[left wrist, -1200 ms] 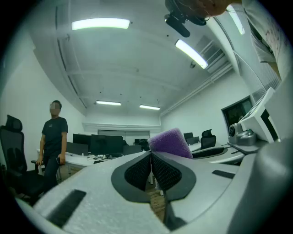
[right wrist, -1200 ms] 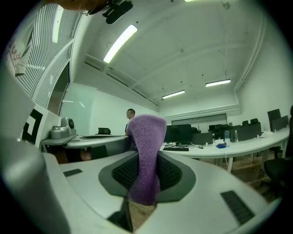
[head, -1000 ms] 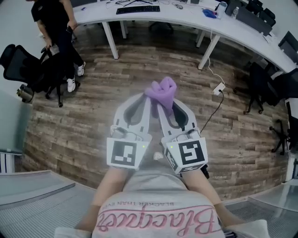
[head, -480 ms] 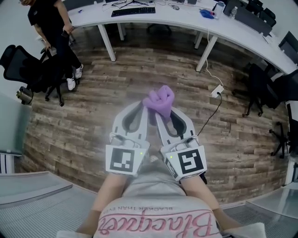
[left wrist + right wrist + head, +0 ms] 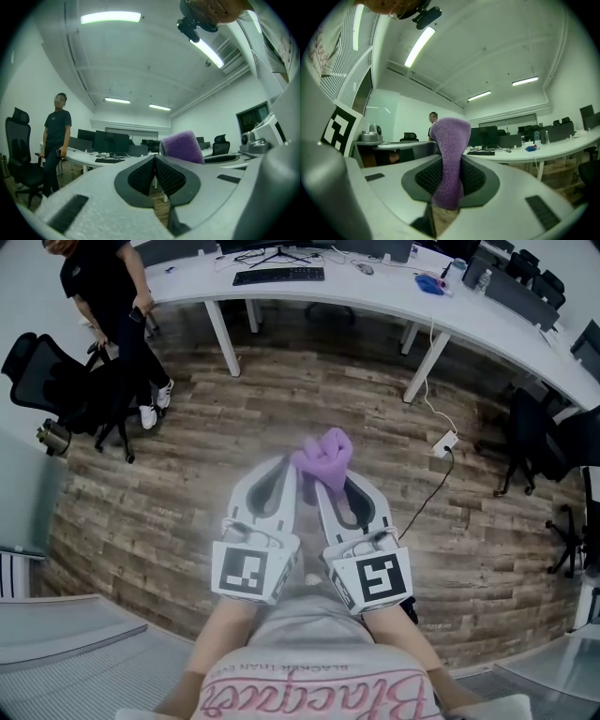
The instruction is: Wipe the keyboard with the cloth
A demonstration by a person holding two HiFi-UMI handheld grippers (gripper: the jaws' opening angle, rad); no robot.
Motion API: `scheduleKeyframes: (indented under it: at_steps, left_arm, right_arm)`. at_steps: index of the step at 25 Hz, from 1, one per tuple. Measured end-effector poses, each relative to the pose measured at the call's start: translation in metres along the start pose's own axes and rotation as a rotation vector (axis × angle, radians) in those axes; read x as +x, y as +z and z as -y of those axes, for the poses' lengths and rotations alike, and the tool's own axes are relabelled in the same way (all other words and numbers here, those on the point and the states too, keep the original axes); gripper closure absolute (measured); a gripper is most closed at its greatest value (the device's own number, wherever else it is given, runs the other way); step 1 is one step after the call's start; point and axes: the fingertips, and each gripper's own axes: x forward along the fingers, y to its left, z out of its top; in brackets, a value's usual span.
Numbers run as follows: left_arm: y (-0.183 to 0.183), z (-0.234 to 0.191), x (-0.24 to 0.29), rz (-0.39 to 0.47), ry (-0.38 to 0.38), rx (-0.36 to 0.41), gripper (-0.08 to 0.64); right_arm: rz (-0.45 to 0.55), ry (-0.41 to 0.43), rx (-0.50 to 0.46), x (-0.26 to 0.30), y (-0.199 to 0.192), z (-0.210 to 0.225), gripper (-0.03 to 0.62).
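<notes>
Head view, from your left: a person (image 5: pixel 117 296) and a chair (image 5: pixel 52 381) stand at the desk's (image 5: pixel 375 287) end, with the keyboard (image 5: pixel 278 276) on it, well away from you. Your left gripper (image 5: pixel 292 470) is clenched on nothing. Your right gripper (image 5: pixel 323 479) pinches the cloth (image 5: pixel 323 454). Wood floor (image 5: pixel 234 409) stretches to the desk.

Bright ceiling strip lights (image 5: pixel 110 18) (some glare); heavy fisheye edge distortion.

The purple fuzzy cloth (image 5: pixel 324 456) sits in the right tongs (image 5: pixel 327 480). The black flat keyboard (image 5: pixel 278 277) lies on the white surface (image 5: pixel 380 287), far at 12 o'clock.
</notes>
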Motion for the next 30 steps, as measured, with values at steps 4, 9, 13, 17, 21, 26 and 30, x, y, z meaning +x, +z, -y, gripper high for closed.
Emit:
scheduleKeyframes:
  at_steps: [4,9,13,17,21,26,30]
  left_arm:
    - [-0.003,-0.027,0.031,-0.007,-0.009,-0.003,0.555]
    - [-0.004,-0.067,0.070,0.009,-0.029,0.009,0.555]
    - [-0.006,-0.103,0.099,0.002,-0.037,-0.010,0.555]
    - [-0.008,-0.139,0.129,0.006,-0.047,-0.013,0.555]
    - [-0.011,-0.174,0.156,-0.010,-0.067,-0.030,0.555]
    - [-0.018,-0.215,0.184,-0.002,-0.075,-0.045,0.555]
    - [-0.024,-0.232,0.198,-0.017,-0.091,-0.058,0.555]
  right_arm:
    - [-0.008,-0.017,-0.009,0.036,-0.002,0.014,0.509]
    - [-0.016,-0.029,-0.034,0.091,-0.002,0.027,0.509]
    - [-0.025,-0.024,-0.054,0.137,0.000,0.029,0.509]
    - [-0.034,-0.020,-0.050,0.184,0.002,0.035,0.508]
    - [-0.042,-0.021,-0.048,0.229,0.002,0.038,0.508]
    - [-0.052,-0.036,-0.044,0.273,0.000,0.041,0.508]
    - [-0.056,-0.046,-0.048,0.293,0.001,0.043,0.508]
